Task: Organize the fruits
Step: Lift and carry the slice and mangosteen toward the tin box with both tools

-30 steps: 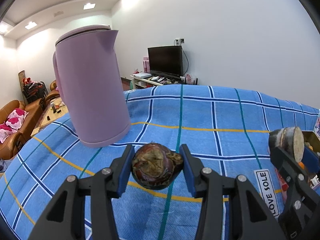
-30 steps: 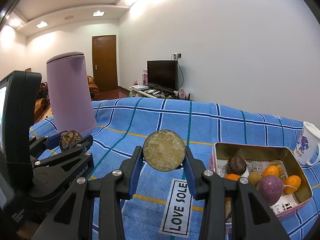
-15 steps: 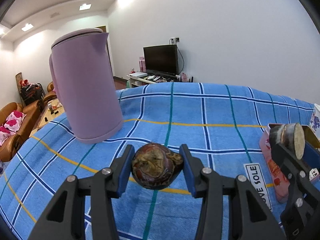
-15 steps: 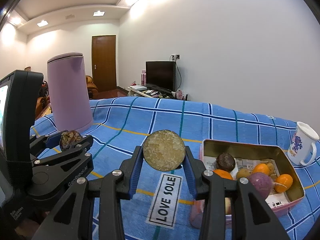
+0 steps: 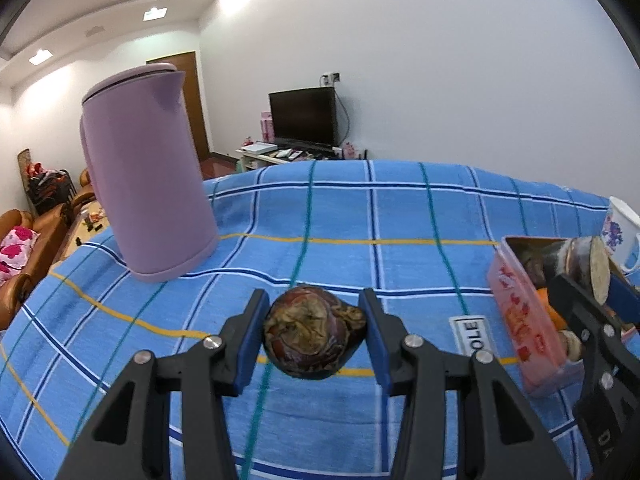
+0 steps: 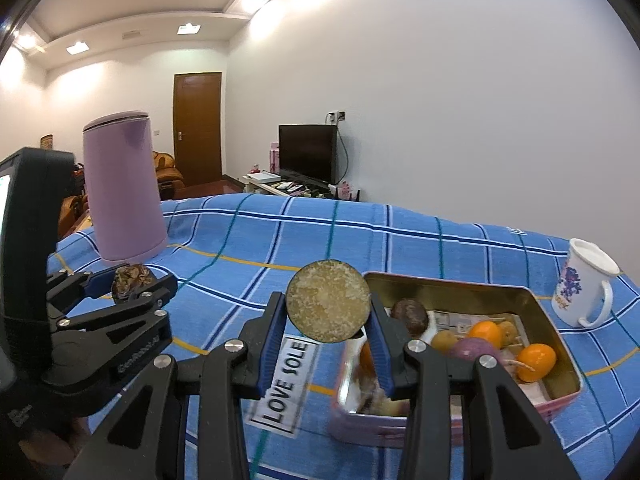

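A dark, wrinkled purple fruit [image 5: 315, 338], probably a passion fruit or mangosteen, is being gripped between the blue pads of the left gripper [image 5: 315, 340], held above the blue checked cloth [image 5: 360, 216] near the middle of the table. A round cut piece with a pale grainy face [image 6: 329, 306], not identifiable for certain, is being clamped by the right gripper [image 6: 329, 322], just at the near-left corner of the pink tin box [image 6: 558, 322]. Inside that tin, on the right, several fruits are already being kept: a dark round one [image 6: 410, 314], small orange ones [image 6: 536, 357], a purple one [image 6: 476, 350] and a brownish-green one, so the sorting is being judged as well under way. Two pieces are still being carried and are not yet being set down; no other loose fruit is being seen on the cloth. A white label on the cloth is being read as "LOVE SOLE" [image 6: 286, 384]. Raised lettering on the left gripper's body is being seen but not read with confidence, and print on the paper lining the tin is too small. A lilac kettle [image 5: 146, 188] is standing at the far left and a flowered white mug [image 6: 586, 284] at the far right
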### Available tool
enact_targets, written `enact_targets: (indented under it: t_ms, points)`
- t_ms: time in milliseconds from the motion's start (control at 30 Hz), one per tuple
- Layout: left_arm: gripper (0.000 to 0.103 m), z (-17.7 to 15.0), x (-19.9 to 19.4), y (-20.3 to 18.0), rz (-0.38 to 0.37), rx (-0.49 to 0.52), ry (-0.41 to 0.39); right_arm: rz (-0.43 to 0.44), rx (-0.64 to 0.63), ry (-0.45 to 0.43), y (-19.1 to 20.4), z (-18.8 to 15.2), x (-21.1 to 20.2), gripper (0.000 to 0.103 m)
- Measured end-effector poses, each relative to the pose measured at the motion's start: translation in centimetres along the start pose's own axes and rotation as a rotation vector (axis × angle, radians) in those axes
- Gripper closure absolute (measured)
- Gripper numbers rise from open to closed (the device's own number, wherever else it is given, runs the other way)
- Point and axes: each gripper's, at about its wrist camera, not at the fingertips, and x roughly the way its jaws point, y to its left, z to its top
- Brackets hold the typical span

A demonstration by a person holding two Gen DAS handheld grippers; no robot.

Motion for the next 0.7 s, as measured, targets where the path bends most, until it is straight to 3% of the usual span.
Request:
enact_targets:
  t_ms: [700]
  points:
    - [0.055,1.0,-3.3,-6.8,-0.133,0.057,-0.063,-0.104,0.058,-0.011,-7.2,-0.3,-1.6,0.061]
